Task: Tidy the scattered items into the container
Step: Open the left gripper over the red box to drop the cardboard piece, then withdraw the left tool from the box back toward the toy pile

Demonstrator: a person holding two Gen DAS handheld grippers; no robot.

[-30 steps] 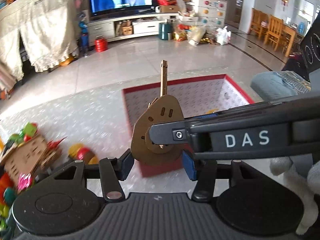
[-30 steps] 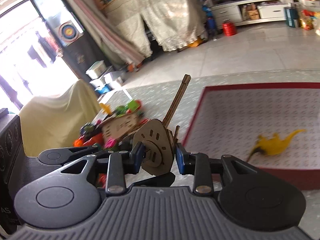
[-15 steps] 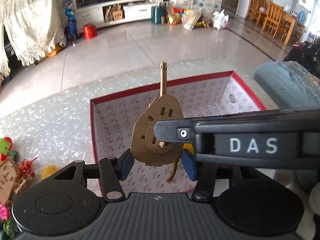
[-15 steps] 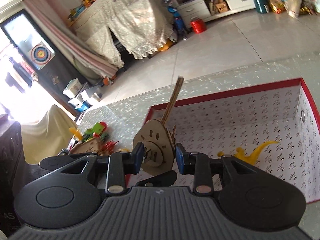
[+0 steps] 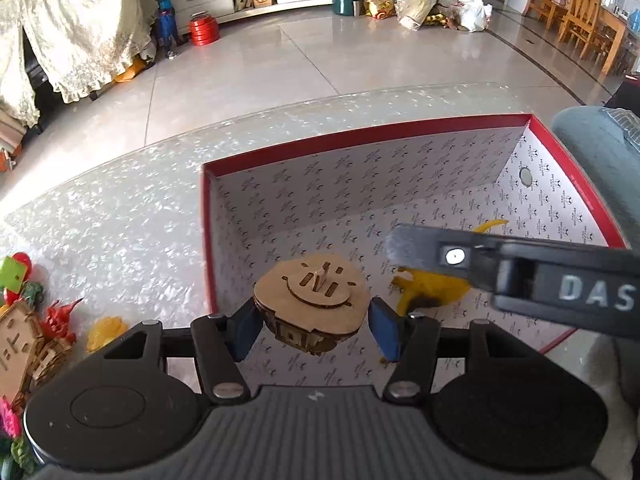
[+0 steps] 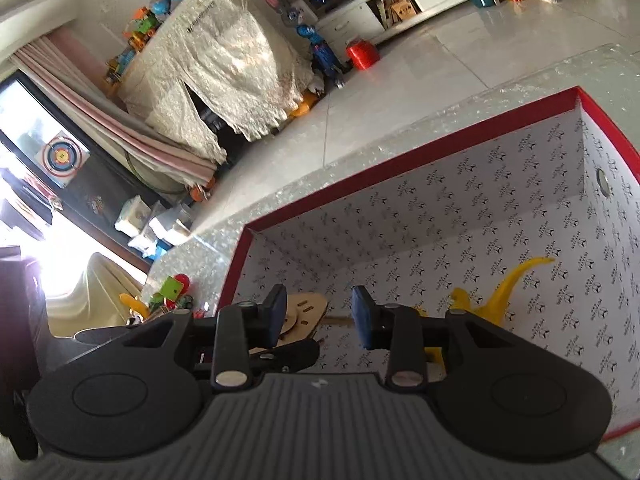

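The wooden toy (image 5: 310, 306) is sitting low centre in my left view, inside the red box (image 5: 360, 138), just beside its left wall, disc side up, peg pointing at the lens. My left gripper (image 5: 311, 328) is opening around it: blue pads either side, a gap showing at both, so I'm no longer squeezing it. My right gripper (image 6: 318, 316) is also opening, nothing between its pads; the toy is showing lower centre there, mostly behind the left finger.

I can't tell if the toy is already resting on the box floor or dropping. If it's dropping, it's risking tipping and landing on the thin peg, which looks fragile. The yellow dinosaur (image 5: 430, 284) is lying just beside it, so a bounce may knock that.

My right gripper is crossing the right side of the left view, so lifting carelessly is risking a clash between the two. Pulling out leftward is risking snagging the box wall and dragging the box across the table (image 5: 120, 220). More toys (image 5: 36, 320) are waiting at lower left.
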